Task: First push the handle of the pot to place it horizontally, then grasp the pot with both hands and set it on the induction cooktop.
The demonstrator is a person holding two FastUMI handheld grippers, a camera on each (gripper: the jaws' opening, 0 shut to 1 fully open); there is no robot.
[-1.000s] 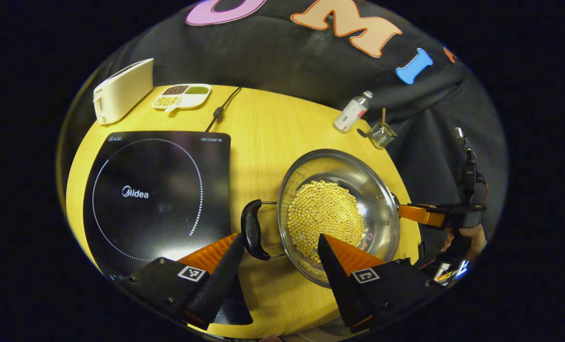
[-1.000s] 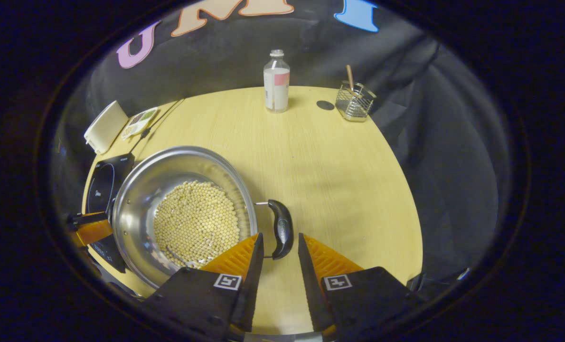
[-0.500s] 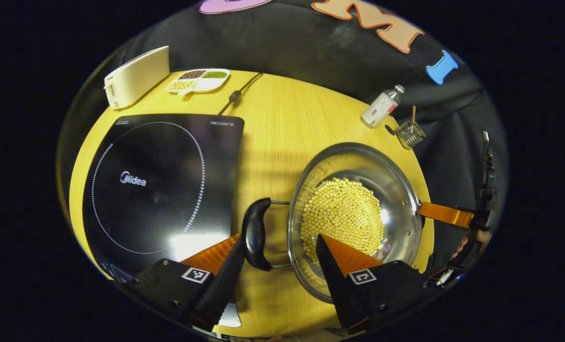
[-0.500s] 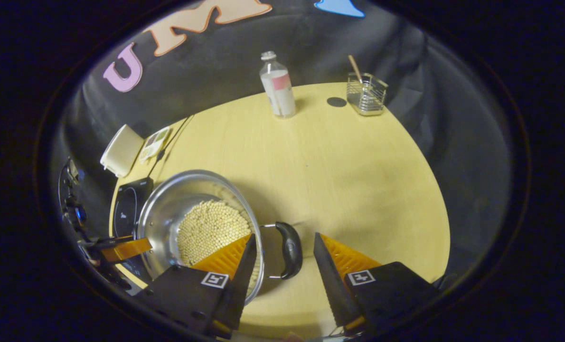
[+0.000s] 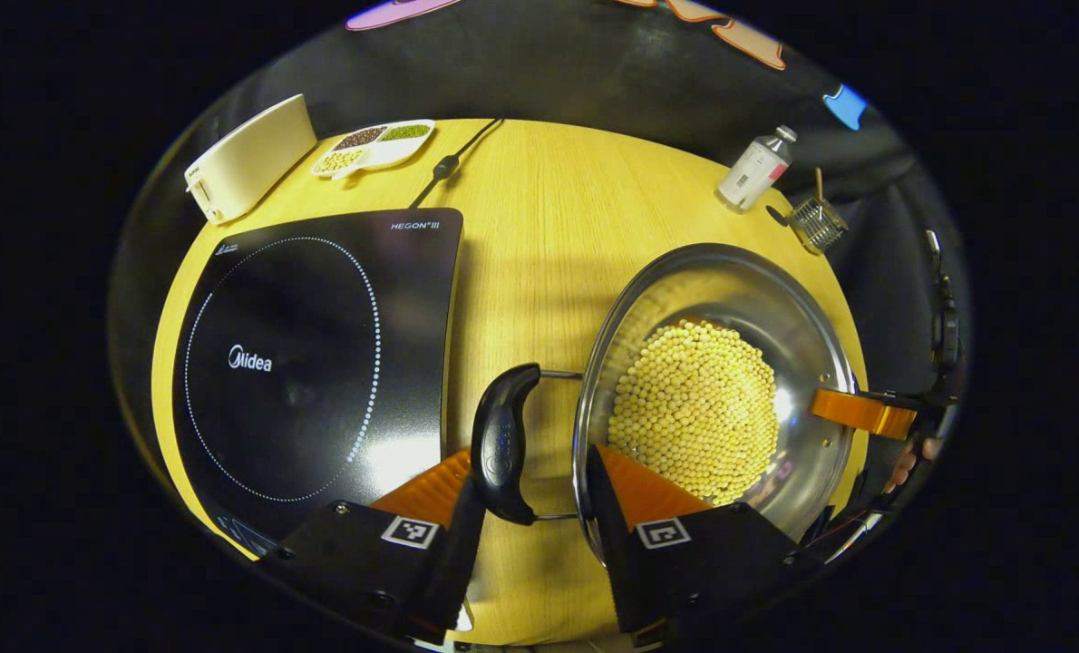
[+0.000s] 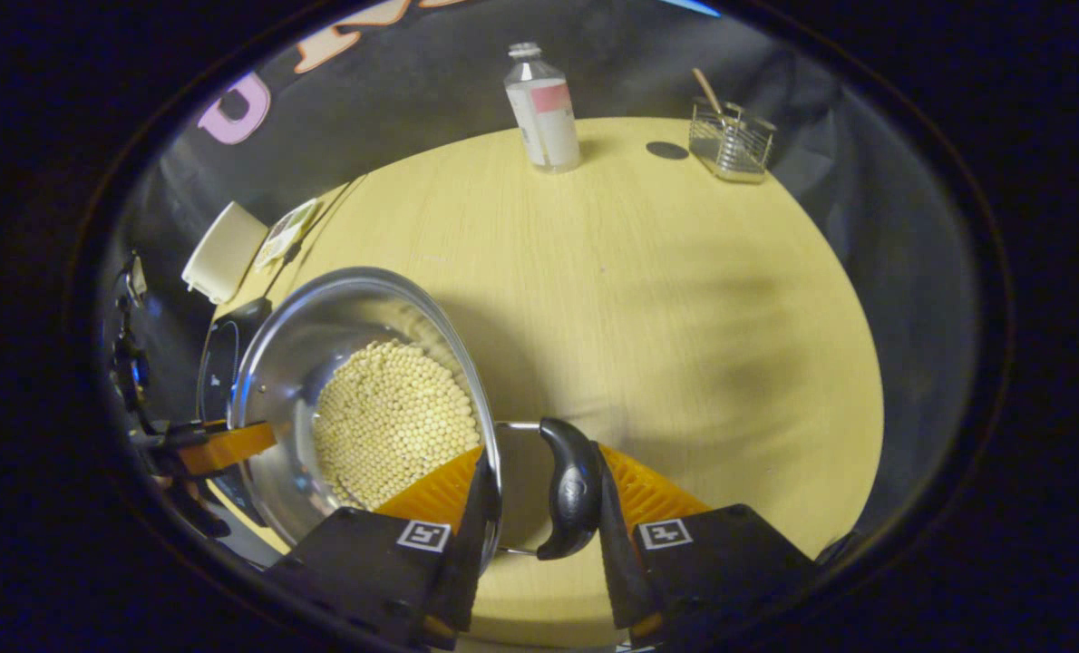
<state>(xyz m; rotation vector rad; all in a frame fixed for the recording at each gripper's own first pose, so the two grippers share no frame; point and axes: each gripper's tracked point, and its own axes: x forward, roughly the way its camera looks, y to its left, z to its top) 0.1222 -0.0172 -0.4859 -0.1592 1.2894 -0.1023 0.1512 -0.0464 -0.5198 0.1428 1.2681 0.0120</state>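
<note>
Handles flat; pot [image 5: 712, 399] on tabletop [image 5: 539, 236], beside cooktop [image 5: 313, 354]. Left gripper [image 5: 529, 508] and right gripper [image 6: 539, 508] apart, each straddling a handle. Clamp and lift remain.

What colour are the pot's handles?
Black; the handle shows best in the left gripper view.

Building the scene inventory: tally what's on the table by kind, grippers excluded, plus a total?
Pot of beans: 1
Induction cooktop: 1
White box-shaped appliance: 1
Divided dish of beans: 1
Bottle: 1
Wire holder with a stick: 1
Total: 6
</note>
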